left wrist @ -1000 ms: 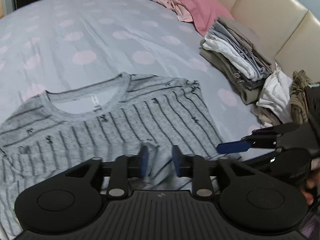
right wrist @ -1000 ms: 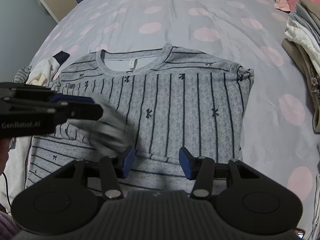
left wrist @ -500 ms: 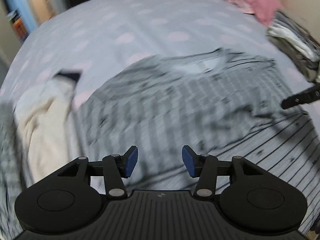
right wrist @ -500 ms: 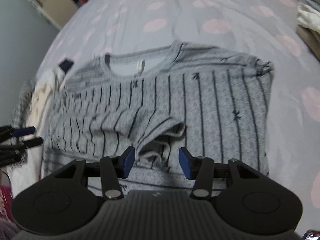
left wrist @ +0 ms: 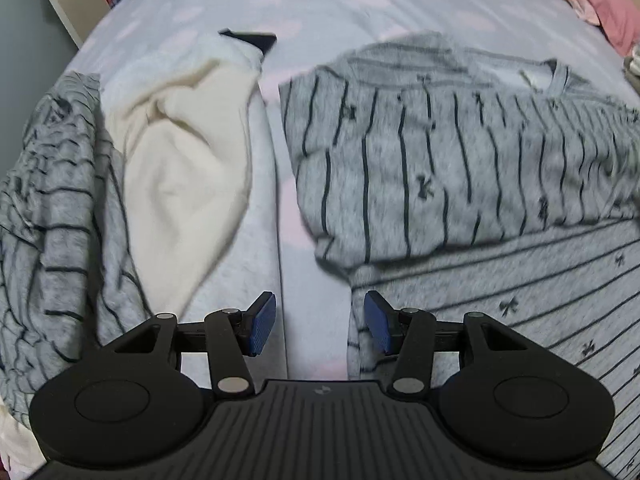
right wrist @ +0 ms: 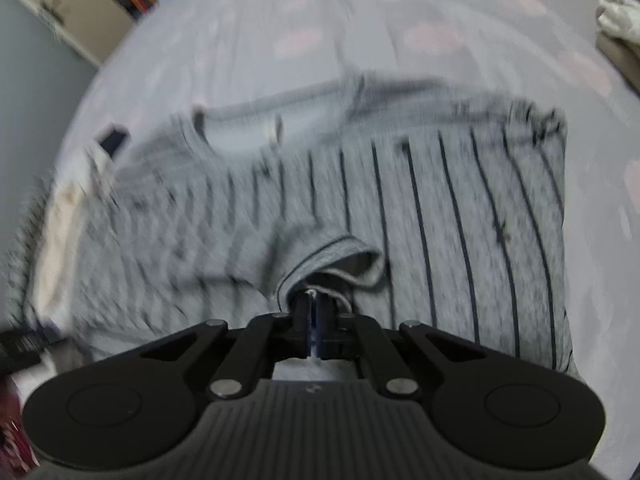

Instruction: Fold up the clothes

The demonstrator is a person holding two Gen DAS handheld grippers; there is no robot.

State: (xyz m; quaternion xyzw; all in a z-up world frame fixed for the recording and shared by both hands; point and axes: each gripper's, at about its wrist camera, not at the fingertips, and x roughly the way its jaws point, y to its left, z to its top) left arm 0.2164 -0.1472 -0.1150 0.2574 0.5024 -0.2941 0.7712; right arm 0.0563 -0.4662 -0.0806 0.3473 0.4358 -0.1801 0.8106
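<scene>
The grey knit T-shirt with thin dark stripes and small bow prints (left wrist: 460, 160) lay flat on the lilac bedsheet with pale pink dots (left wrist: 312, 12), its collar toward the far side of the bed and its long axis running away from the person. One sleeve had been laid in over the body, and its cuff end (right wrist: 340, 256) sat bunched near the middle of the shirt, right at the tips of the right tongs (right wrist: 314, 304). Those tongs were closed, and the cuff fabric appeared to be pinched between them (the picture was blurred there, so how much cloth they held could not be told).

The left tongs (left wrist: 320, 320) stood partly open with nothing between the pads, hovering over bare sheet. The shirt's left side edge lay just to their right, with the near hem corner closest to the right pad. So the left hand was the nearer one to that side of the garment, and the next fold would probably turn on it reaching rightward onto that edge.

Further left lay a cream fleece garment with a dark cuff (left wrist: 188, 152) and another grey striped piece (left wrist: 52, 208), apart from the shirt.
</scene>
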